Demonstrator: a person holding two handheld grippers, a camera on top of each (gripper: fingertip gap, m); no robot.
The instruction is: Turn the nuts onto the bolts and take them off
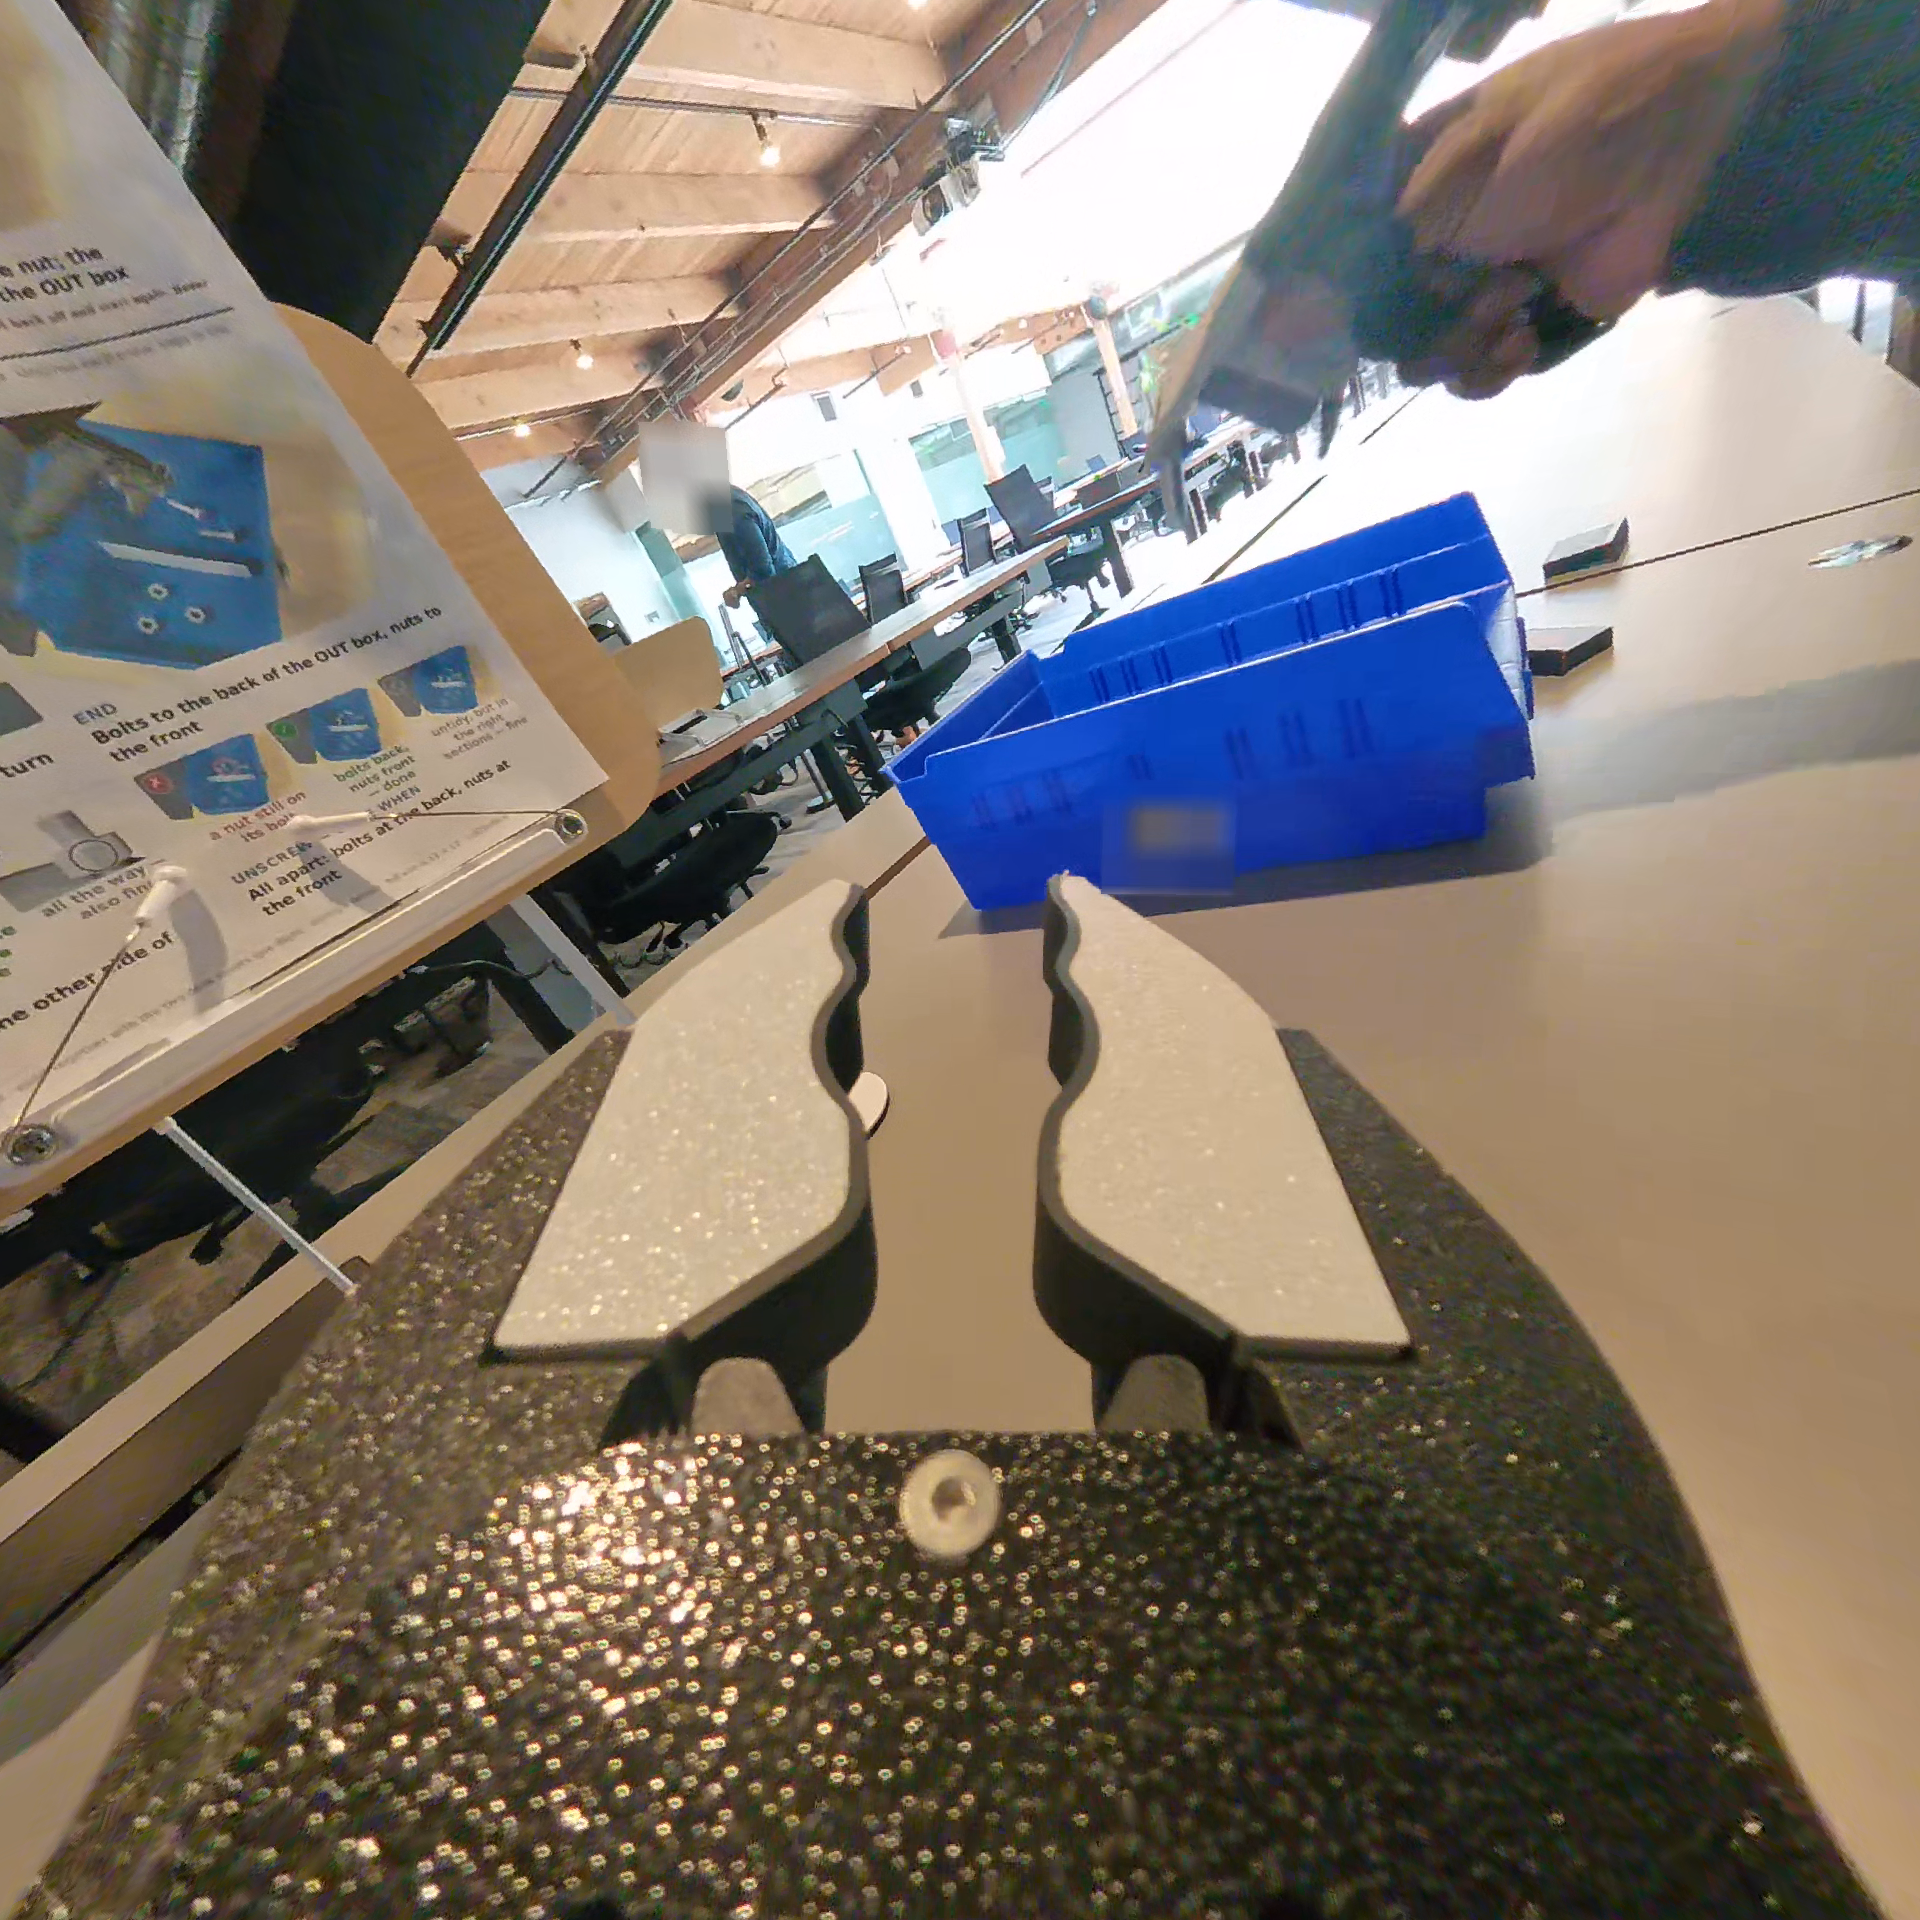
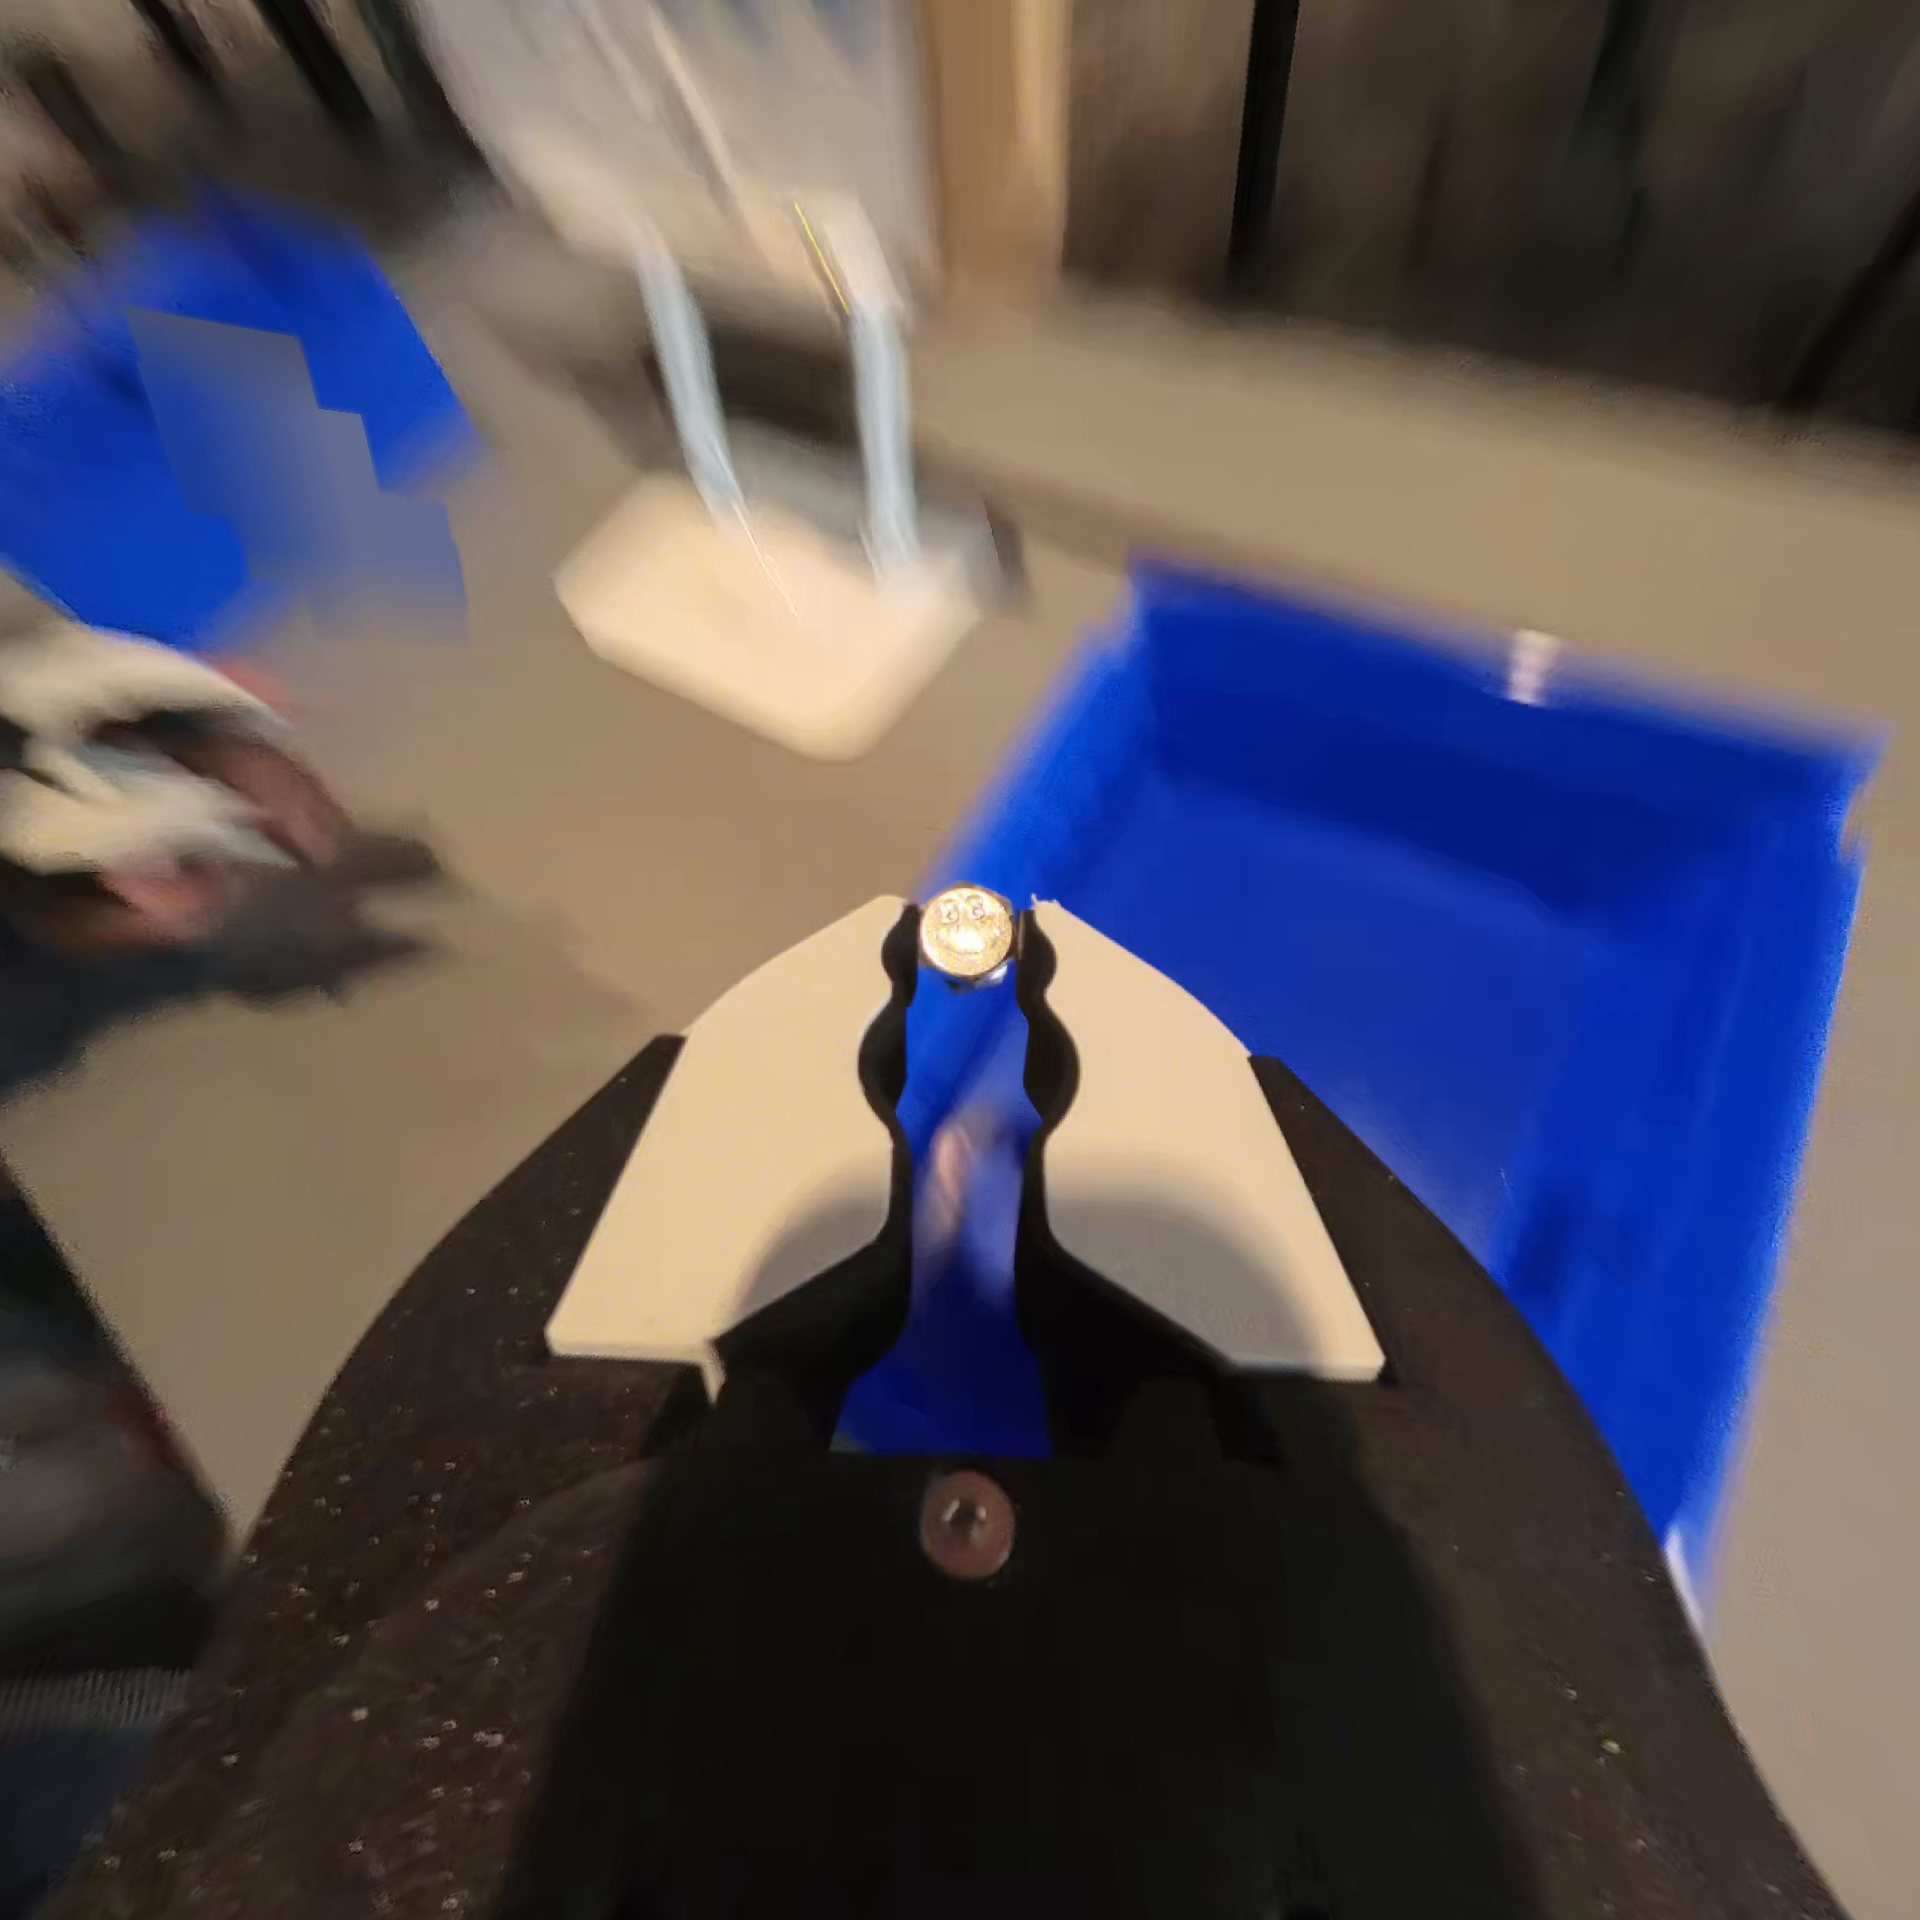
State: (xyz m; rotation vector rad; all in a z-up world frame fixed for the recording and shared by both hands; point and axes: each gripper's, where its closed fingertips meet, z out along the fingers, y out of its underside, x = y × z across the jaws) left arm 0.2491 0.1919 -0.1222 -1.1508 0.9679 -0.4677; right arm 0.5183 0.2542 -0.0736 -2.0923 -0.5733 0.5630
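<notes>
Right tool [image 2: 966, 940]: clamped on a bolt head [image 2: 964, 932], above blue bin's [image 2: 1455, 935] near corner.
Left tool [image 1: 956, 904]: parted, empty, low over surface [image 1: 1558, 1039], short of blue bin.

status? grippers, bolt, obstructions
Left gripper open, empty, low over table. Right gripper shut on bolt, above blue bin. No obstruction seen.

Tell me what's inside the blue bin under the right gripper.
The blue bin shows only bare blue floor and walls, though blurred. The right gripper, shut on a bolt, and its fingers cover the near left corner.
</notes>
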